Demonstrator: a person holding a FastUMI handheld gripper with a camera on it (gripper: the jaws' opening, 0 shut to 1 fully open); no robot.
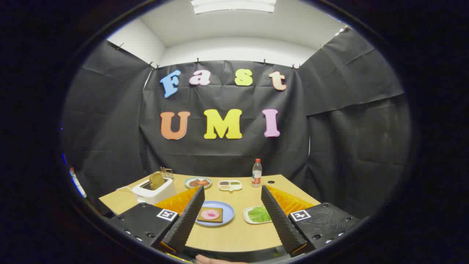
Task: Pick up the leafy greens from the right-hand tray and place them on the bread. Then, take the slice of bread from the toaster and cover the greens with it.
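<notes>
The right finger (280, 216) covers the near edge of the leafy greens (259, 214) and their tray (248, 216). The left finger (187, 218) hides the blue plate's (227, 212) rim. Beyond them, the contents of the small dish (198, 182) and divided tray (230, 185) are too small to tell.

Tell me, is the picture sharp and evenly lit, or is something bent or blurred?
Gripper view: a ceiling light lights the table evenly, no glare; the fisheye bends the wall and table edges; the greens and bread look sharp but small; the gripper jaws stand open, wide apart.
</notes>
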